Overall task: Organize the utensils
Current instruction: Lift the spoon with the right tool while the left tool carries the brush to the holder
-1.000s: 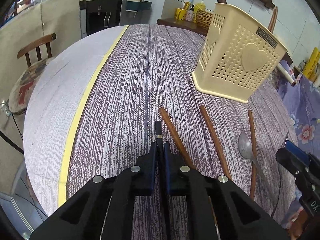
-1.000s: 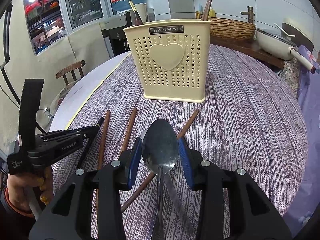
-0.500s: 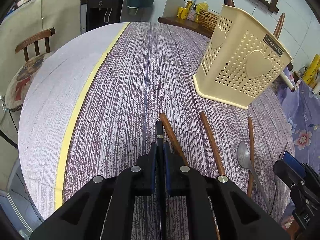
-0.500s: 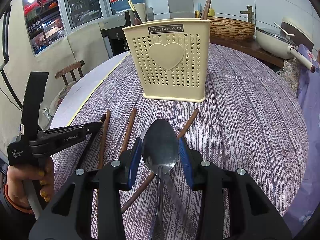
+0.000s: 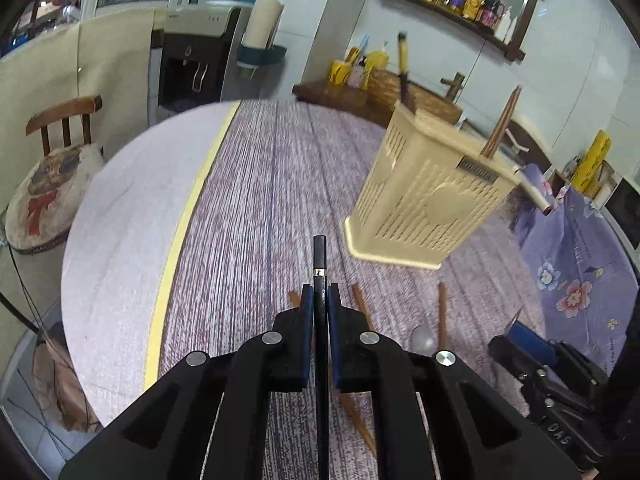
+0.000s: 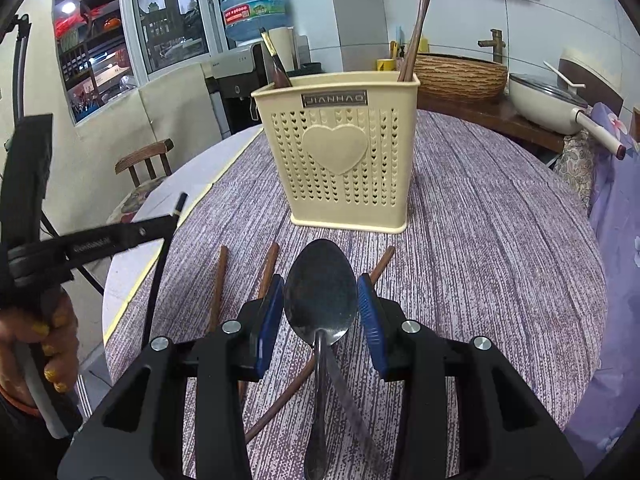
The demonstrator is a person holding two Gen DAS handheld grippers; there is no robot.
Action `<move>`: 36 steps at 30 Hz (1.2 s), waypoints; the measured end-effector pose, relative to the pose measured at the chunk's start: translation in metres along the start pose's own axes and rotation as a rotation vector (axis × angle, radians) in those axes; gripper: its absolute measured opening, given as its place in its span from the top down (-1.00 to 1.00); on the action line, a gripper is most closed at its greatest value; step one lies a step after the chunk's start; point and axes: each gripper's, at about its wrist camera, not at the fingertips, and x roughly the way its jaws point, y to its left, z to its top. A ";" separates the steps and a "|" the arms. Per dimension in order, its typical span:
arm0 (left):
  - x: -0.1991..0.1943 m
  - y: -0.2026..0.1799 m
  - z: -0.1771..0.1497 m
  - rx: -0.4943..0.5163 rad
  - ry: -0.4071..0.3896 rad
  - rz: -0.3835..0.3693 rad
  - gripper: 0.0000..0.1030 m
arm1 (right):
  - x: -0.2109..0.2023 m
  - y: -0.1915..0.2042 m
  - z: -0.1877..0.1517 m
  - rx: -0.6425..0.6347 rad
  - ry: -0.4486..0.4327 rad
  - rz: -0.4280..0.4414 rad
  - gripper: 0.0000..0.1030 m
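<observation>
Left gripper (image 5: 320, 300) clamps black chopstick (image 5: 319, 256), tip jutting far toward cream holder (image 5: 424, 196) on table (image 5: 248, 200). Thin stick may pivot, miss rim. Right gripper (image 6: 322, 312) pads flank spoon (image 6: 320, 280) bowl at near edge; contact unclear, spoon could slip. Three brown chopsticks (image 6: 218, 280) lie beside.

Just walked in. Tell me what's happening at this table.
A person is sorting utensils with two handheld grippers. The left gripper is shut on a black chopstick, held off the table. The right gripper has a metal spoon between its pads. Three brown chopsticks lie on the tablecloth before the cream utensil holder, which already holds some chopsticks.
</observation>
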 end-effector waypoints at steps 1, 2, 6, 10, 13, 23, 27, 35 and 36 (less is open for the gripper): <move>-0.005 -0.002 0.003 0.003 -0.014 -0.006 0.84 | -0.003 0.001 0.002 -0.001 -0.007 0.002 0.26; -0.012 -0.004 0.007 0.008 -0.033 -0.013 0.84 | -0.005 0.001 0.003 -0.003 -0.012 0.003 0.26; -0.028 -0.008 0.018 0.023 -0.084 -0.034 0.84 | -0.016 0.006 0.009 -0.016 -0.034 0.011 0.26; -0.038 -0.013 0.023 0.034 -0.117 -0.044 0.84 | -0.025 0.013 0.014 -0.037 -0.050 0.018 0.26; -0.042 -0.015 0.024 0.040 -0.129 -0.051 0.84 | -0.028 0.016 0.017 -0.047 -0.051 0.020 0.26; -0.058 -0.026 0.031 0.078 -0.176 -0.077 0.84 | -0.037 0.017 0.029 -0.037 -0.066 0.054 0.26; -0.061 -0.029 0.037 0.087 -0.187 -0.087 0.84 | -0.042 0.016 0.038 -0.043 -0.085 0.054 0.26; -0.071 -0.040 0.061 0.108 -0.223 -0.119 0.84 | -0.052 0.015 0.072 -0.059 -0.151 0.053 0.26; -0.072 -0.042 0.066 0.107 -0.230 -0.123 0.84 | -0.053 0.015 0.079 -0.059 -0.164 0.052 0.26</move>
